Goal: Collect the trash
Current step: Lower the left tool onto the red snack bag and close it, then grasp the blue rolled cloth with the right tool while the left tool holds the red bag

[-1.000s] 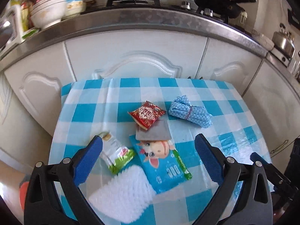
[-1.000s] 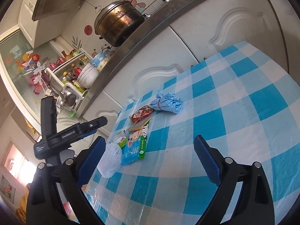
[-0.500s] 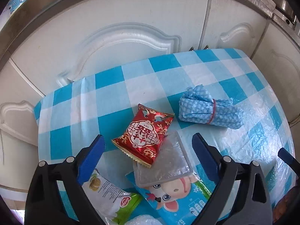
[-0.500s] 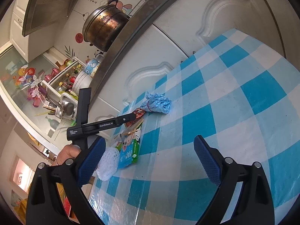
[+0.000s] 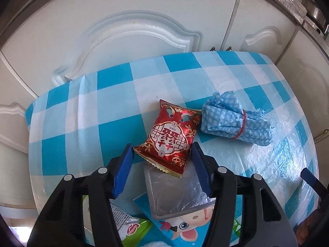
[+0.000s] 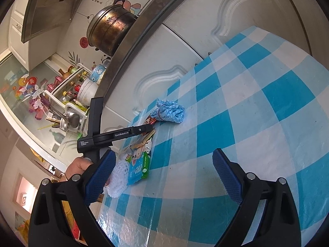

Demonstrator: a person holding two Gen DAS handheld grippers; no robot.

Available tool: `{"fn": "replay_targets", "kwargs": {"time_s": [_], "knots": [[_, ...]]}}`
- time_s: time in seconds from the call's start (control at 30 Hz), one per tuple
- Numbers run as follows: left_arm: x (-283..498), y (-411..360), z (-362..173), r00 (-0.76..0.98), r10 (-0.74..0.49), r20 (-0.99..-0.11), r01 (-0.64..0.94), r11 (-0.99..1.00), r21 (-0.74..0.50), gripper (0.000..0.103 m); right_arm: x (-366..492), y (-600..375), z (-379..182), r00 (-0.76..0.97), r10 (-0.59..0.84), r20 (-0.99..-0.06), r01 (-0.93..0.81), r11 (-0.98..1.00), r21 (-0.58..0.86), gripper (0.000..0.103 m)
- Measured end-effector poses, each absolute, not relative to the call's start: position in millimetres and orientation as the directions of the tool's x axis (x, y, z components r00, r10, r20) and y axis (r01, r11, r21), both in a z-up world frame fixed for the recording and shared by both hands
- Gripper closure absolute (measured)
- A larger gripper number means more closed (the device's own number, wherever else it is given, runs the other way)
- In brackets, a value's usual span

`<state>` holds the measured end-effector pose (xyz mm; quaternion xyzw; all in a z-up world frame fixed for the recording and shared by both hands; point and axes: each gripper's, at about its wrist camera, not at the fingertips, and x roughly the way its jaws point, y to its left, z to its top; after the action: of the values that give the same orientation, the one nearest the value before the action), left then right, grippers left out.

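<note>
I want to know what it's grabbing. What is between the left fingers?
The red snack packet, seen in the left wrist view. The left gripper is closing around it.

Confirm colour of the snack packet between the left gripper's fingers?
Red with gold trim and a white panel: the snack packet. Clearest in the left wrist view.

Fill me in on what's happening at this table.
A person is clearing wrappers off the checked tablecloth. The left hand-held gripper is closing around the red snack packet, which lies between its jaws, overlapping a clear plastic sleeve. The right hand-held gripper hangs open above bare cloth. A banded blue cloth bundle lies beside the packet.
</note>
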<state>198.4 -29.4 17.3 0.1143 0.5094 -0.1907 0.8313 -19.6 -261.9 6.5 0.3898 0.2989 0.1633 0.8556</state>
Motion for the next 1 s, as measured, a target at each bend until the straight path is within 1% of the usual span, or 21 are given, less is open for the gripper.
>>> {"fn": "replay_targets", "kwargs": {"time_s": [0.23,0.53,0.73,0.83,0.9,1.0], "knots": [[171,-37,18,0.386,-0.232,-0.893,0.482,0.876,-0.019,0.047,-20,-260,7,0.769,0.511,-0.385,-0.044,0.643,0.765,0.009],[118,-65,13,0.322,-0.280,-0.904,0.595,0.803,-0.037,0.049,-21,-262,12,0.781,0.480,-0.400,-0.041,0.678,0.734,0.009],[92,-77,14,0.298,-0.300,-0.906,0.637,0.770,-0.046,0.049,-17,-268,14,0.778,0.414,-0.473,0.019,0.737,0.675,0.009],[88,-80,18,0.327,-0.296,-0.898,0.633,0.774,-0.025,0.049,-11,-269,13,0.765,0.370,-0.528,0.052,0.781,0.623,0.009],[87,-81,18,0.345,-0.288,-0.893,0.637,0.770,-0.002,0.047,-7,-268,15,0.762,0.339,-0.551,0.065,0.807,0.587,0.009],[93,-82,19,0.367,-0.290,-0.884,0.622,0.783,0.002,0.041,-1,-266,18,0.759,0.327,-0.564,0.066,0.822,0.566,0.009]]}}
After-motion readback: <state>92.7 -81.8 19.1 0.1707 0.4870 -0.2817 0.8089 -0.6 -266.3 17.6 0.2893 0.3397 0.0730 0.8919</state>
